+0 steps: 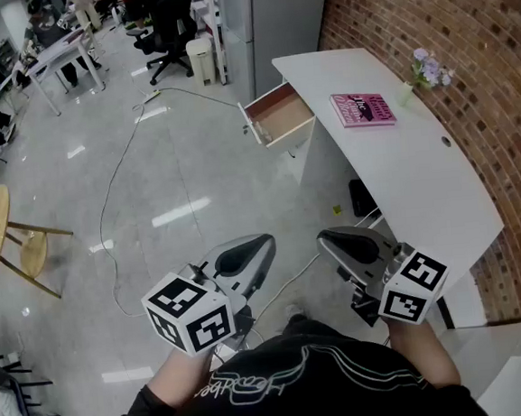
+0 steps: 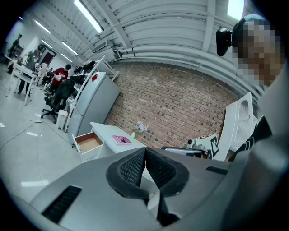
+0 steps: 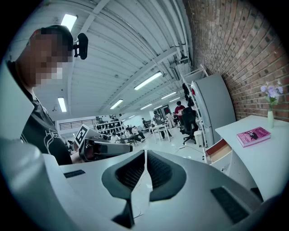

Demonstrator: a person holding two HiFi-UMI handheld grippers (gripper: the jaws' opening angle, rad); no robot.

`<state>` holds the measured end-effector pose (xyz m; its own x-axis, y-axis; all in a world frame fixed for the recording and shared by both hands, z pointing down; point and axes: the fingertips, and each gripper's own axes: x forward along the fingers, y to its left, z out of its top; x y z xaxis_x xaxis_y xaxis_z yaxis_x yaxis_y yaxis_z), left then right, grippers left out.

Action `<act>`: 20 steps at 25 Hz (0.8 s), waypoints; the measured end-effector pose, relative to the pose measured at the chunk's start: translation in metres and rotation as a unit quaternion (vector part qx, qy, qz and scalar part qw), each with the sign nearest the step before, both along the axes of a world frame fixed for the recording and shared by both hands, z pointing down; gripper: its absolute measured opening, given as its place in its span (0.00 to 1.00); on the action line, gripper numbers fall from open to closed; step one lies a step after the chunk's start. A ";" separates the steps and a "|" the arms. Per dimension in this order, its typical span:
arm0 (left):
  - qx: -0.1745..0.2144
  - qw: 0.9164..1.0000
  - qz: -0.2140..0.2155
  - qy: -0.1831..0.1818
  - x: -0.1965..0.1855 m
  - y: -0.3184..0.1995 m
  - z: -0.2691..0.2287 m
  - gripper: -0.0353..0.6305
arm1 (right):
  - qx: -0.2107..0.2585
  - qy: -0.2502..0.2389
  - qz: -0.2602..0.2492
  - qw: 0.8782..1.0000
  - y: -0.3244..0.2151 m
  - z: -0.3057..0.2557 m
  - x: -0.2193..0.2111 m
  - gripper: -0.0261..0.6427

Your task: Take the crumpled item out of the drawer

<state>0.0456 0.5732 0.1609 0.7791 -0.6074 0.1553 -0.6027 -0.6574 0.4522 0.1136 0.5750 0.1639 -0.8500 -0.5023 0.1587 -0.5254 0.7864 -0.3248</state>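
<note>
An open drawer (image 1: 280,116) sticks out of the far end of the white desk (image 1: 421,179); its brown inside shows nothing crumpled from here. The same drawer (image 2: 88,143) appears small in the left gripper view and at the right (image 3: 220,151) in the right gripper view. My left gripper (image 1: 263,242) and right gripper (image 1: 325,239) are held close to my body, well short of the drawer. Both are shut with nothing between the pads, as the left gripper (image 2: 145,151) and right gripper (image 3: 145,154) show in their own views.
A pink book (image 1: 362,109) and a small vase of flowers (image 1: 426,70) lie on the desk by the brick wall. A grey cabinet (image 1: 271,16) stands behind the drawer. A cable (image 1: 119,197) runs across the floor, and a wooden stool (image 1: 14,240) stands at the left.
</note>
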 end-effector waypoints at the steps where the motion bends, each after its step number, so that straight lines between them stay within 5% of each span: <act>1: 0.000 1.000 -0.001 -0.003 -0.001 -0.003 -0.001 0.09 | 0.001 0.000 0.000 1.000 -0.004 0.000 -0.002 0.11; 12: 0.001 1.000 -0.018 -0.009 -0.009 -0.055 0.014 0.09 | -0.006 0.008 0.005 1.000 -0.064 0.019 -0.003 0.11; 20: -0.016 0.999 -0.034 -0.019 -0.016 -0.139 0.026 0.09 | -0.024 0.000 -0.008 1.000 -0.154 0.034 -0.010 0.12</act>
